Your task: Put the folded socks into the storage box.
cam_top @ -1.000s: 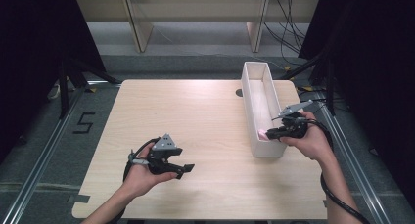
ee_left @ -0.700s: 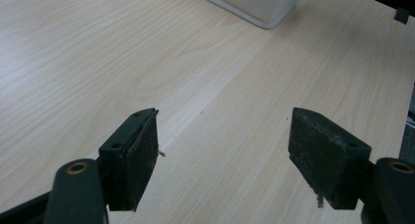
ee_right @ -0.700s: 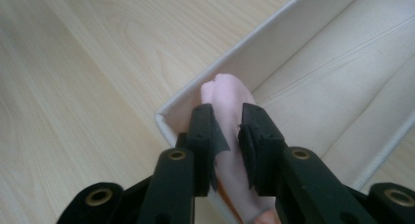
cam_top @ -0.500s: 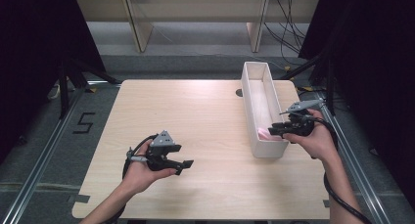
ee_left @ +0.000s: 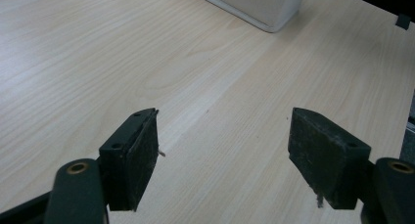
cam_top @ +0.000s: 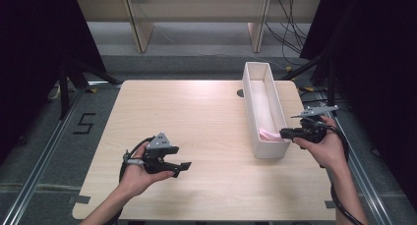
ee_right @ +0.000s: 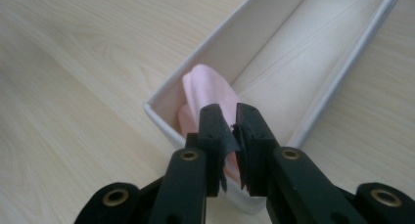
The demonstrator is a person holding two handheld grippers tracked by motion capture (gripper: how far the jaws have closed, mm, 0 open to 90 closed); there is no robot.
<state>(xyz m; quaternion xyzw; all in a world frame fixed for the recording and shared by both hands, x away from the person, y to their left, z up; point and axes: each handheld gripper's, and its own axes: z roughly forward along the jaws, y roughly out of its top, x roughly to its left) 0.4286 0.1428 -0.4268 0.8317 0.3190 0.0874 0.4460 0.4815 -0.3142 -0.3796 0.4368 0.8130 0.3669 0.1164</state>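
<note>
A pink cloth [cam_top: 268, 134] lies bunched in the near end of a long white tray [cam_top: 247, 95] on the right of the wooden table [cam_top: 196, 117]. My right gripper [cam_top: 282, 133] hovers at the tray's near right rim. In the right gripper view its jaws [ee_right: 229, 111] stand almost together above the cloth [ee_right: 205, 87], having just been closing. Pink shows through the thin slit between them, and I see nothing pinched at the tips. My left gripper [cam_top: 183, 167] is held low over the table's near left, open and empty [ee_left: 222, 155].
The tray [ee_right: 161, 117] runs lengthwise towards the far edge, and the rest of its floor is bare. Its corner [ee_left: 264, 9] shows far ahead of the left jaws. A small dark hole [cam_top: 240, 93] sits in the tabletop beside the tray. Shelving and cables lie beyond the table.
My right gripper has drawn back to the right, from over the tray's near end to its right rim. The pink cloth stays in the tray. The left hand has kept still.
</note>
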